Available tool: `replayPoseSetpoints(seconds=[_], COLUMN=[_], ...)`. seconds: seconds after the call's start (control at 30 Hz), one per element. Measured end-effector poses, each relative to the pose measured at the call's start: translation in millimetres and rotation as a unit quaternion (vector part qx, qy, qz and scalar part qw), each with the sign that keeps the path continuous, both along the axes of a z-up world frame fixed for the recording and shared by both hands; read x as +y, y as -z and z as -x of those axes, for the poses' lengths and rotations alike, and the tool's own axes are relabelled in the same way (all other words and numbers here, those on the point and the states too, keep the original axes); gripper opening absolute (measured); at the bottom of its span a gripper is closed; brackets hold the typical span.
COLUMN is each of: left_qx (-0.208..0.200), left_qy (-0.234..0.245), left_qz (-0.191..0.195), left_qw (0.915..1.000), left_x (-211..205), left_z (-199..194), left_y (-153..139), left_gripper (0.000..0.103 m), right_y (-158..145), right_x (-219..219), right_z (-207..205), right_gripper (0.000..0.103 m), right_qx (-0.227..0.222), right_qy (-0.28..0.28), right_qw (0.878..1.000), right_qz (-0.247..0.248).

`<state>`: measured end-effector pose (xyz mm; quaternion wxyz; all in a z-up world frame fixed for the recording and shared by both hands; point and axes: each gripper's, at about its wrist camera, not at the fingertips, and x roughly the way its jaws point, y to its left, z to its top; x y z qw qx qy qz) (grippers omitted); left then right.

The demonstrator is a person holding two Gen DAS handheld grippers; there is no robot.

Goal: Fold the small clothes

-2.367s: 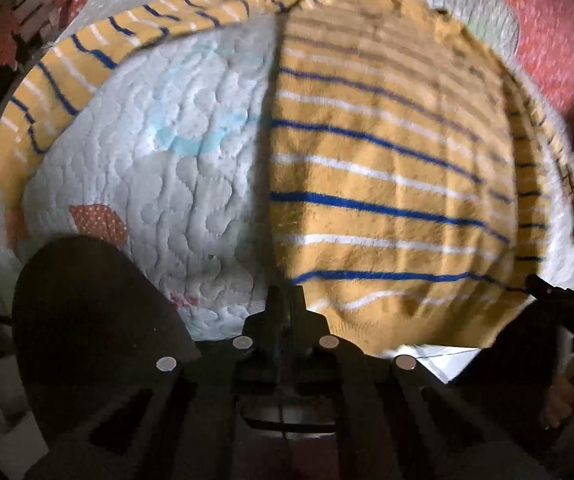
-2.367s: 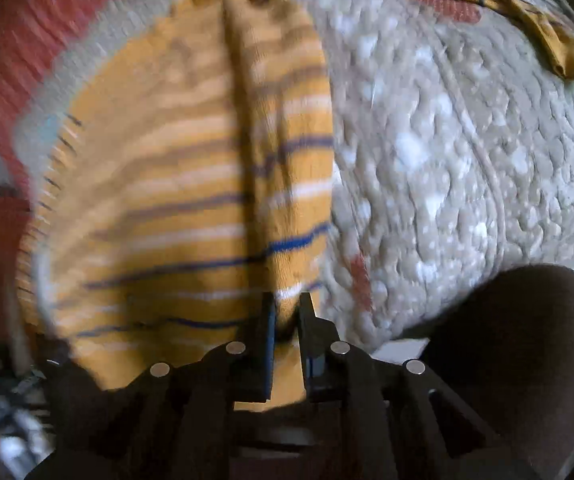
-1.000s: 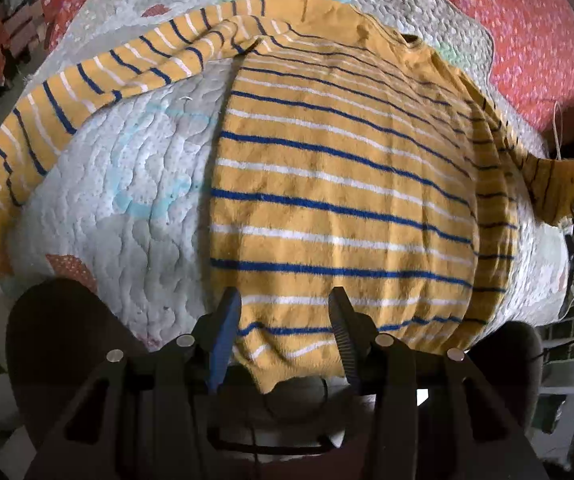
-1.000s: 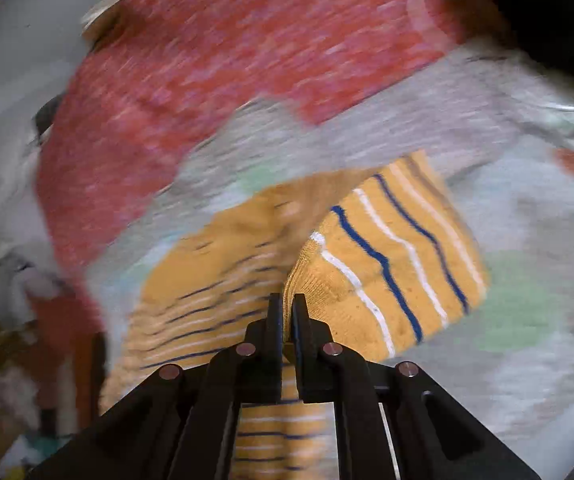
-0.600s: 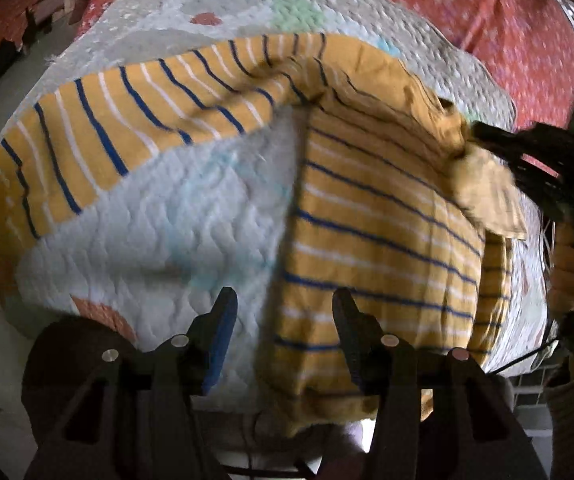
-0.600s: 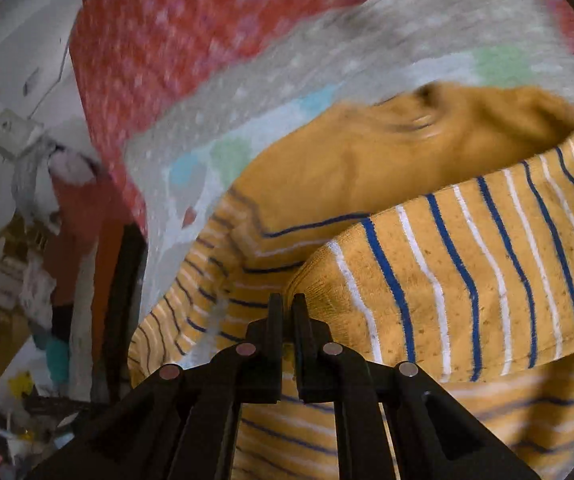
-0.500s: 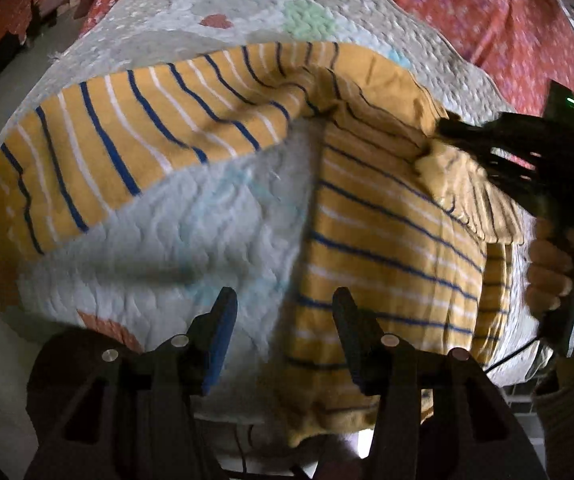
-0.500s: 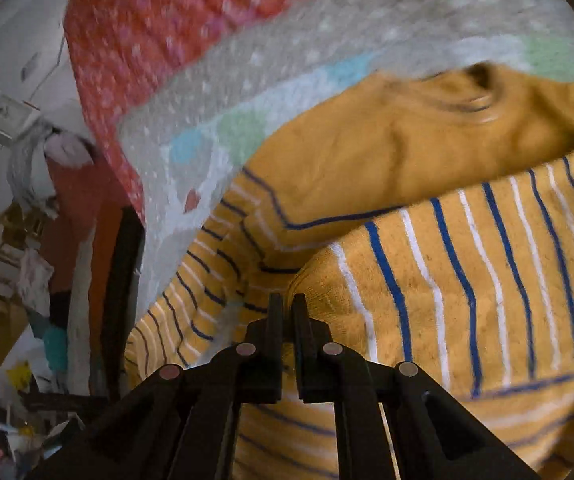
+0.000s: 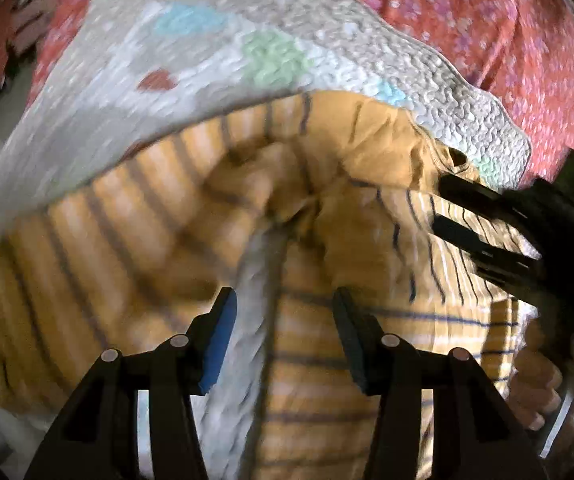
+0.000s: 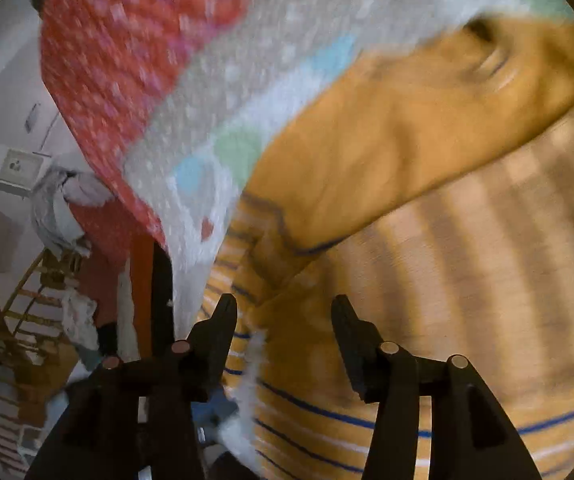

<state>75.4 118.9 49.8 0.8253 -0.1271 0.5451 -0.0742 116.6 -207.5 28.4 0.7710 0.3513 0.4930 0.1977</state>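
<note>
Now both grippers hover over the striped sweater (image 9: 387, 360) on the quilt (image 9: 215, 60). Left gripper (image 9: 283, 332) and right gripper (image 10: 283, 332) each have jaws spread apart, holding nothing.

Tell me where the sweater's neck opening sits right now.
In the right wrist view the sweater's neck opening lies at upper right, against the quilt. In the left wrist view it sits right of centre, just above the right tongs.
</note>
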Motion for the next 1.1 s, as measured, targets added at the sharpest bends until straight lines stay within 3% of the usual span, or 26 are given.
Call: replayPoseSetpoints(seconds=[0.1, 0.27, 0.33, 0.4, 0.5, 0.63, 0.7, 0.77, 0.83, 0.9, 0.93, 1.1], left_qx=[-0.005, 0.045, 0.042, 0.045, 0.037, 0.022, 0.013, 0.027, 0.038, 0.036, 0.031, 0.016], left_qy=[0.032, 0.048, 0.045, 0.041, 0.053, 0.051, 0.053, 0.062, 0.069, 0.076, 0.080, 0.085], left_qz=[-0.017, -0.063, -0.074, -0.085, -0.113, -0.131, -0.124, -0.101, -0.101, -0.105, -0.112, -0.137], left_qw=[0.9993, 0.9958, 0.9954, 0.9945, 0.9915, 0.9898, 0.9907, 0.9926, 0.9918, 0.9908, 0.9900, 0.9868], left_x=[-27.6, -52.5, -55.1, -58.4, -65.3, -67.3, -65.6, -64.5, -65.2, -67.2, -69.7, -78.3], left_z=[-22.0, -64.6, -69.9, -72.8, -78.0, -85.7, -90.0, -96.3, -101.5, -101.5, -102.6, -119.8], left_y=[4.0, 42.7, 42.3, 41.2, 38.0, 26.8, 22.0, 27.0, 34.4, 37.0, 34.6, 21.3], left_gripper=[0.049, 0.050, 0.051, 0.051, 0.051, 0.051, 0.053, 0.061, 0.061, 0.041, 0.014, 0.007], right_y=[-5.9, 24.0, 32.3, 30.7, 13.6, -5.3, -14.9, -20.4, -20.5, -22.0, -22.4, -14.0], right_x=[-57.3, -154.4, -188.3, -211.2, -216.9, -208.6, -202.8, -196.4, -197.2, -191.9, -189.4, -186.1], right_z=[14.7, 37.4, 48.9, 61.5, 72.1, 78.8, 82.2, 88.2, 93.8, 102.7, 105.8, 126.6], right_gripper=[0.054, 0.050, 0.036, 0.036, 0.039, 0.041, 0.049, 0.049, 0.049, 0.049, 0.049, 0.050], right_qx=[-0.008, 0.047, 0.052, 0.047, 0.025, 0.009, 0.005, -0.002, -0.008, -0.015, -0.015, -0.008], right_qy=[0.035, 0.130, 0.163, 0.199, 0.217, 0.196, 0.195, 0.191, 0.179, 0.168, 0.166, 0.166], right_qw=[0.997, 0.983, 0.981, 0.978, 0.972, 0.971, 0.965, 0.963, 0.965, 0.967, 0.968, 0.969], right_qz=[0.062, 0.121, 0.091, 0.049, 0.082, 0.138, 0.173, 0.189, 0.191, 0.189, 0.189, 0.183])
